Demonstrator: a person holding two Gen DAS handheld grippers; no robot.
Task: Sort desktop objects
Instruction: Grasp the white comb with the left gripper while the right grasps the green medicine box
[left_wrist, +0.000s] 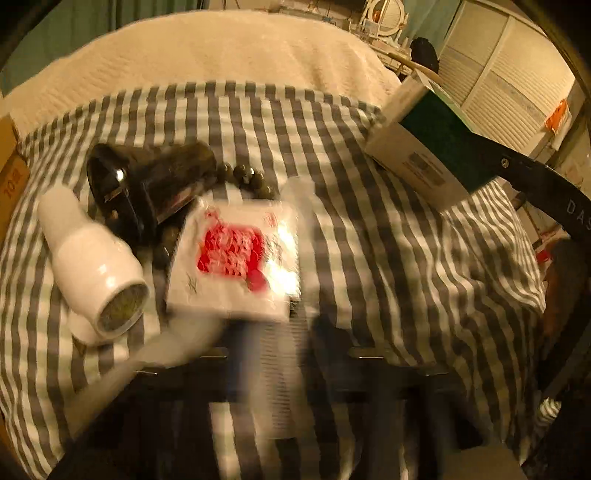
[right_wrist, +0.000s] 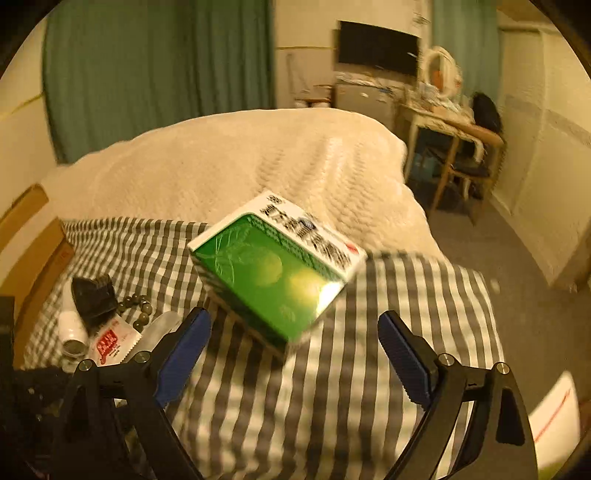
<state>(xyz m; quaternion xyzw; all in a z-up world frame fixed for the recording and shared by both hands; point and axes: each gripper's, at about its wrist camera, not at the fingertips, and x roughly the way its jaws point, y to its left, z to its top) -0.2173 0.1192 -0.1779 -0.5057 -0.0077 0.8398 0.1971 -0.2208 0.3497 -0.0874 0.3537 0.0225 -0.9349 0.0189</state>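
Note:
On the grey-striped cloth (left_wrist: 369, 221) lie a white bottle (left_wrist: 92, 266), a black clip-like object (left_wrist: 140, 184), a dark bead bracelet (left_wrist: 251, 177) and a white packet with red print (left_wrist: 236, 254). My left gripper (left_wrist: 277, 369) is badly blurred just in front of the packet; its state is unclear. A green and white box (right_wrist: 277, 269) sits tilted on the cloth (right_wrist: 332, 387). My right gripper (right_wrist: 291, 339) is open with blue pads (right_wrist: 184, 350) either side of the box's near corner, not touching it. The box also shows in the left wrist view (left_wrist: 424, 147).
A cream blanket (right_wrist: 240, 162) covers the bed behind the cloth. Cardboard boxes (right_wrist: 33, 251) stand at the left edge. A desk with a mirror and a chair (right_wrist: 454, 147) are at the far right, with grey floor beside the bed.

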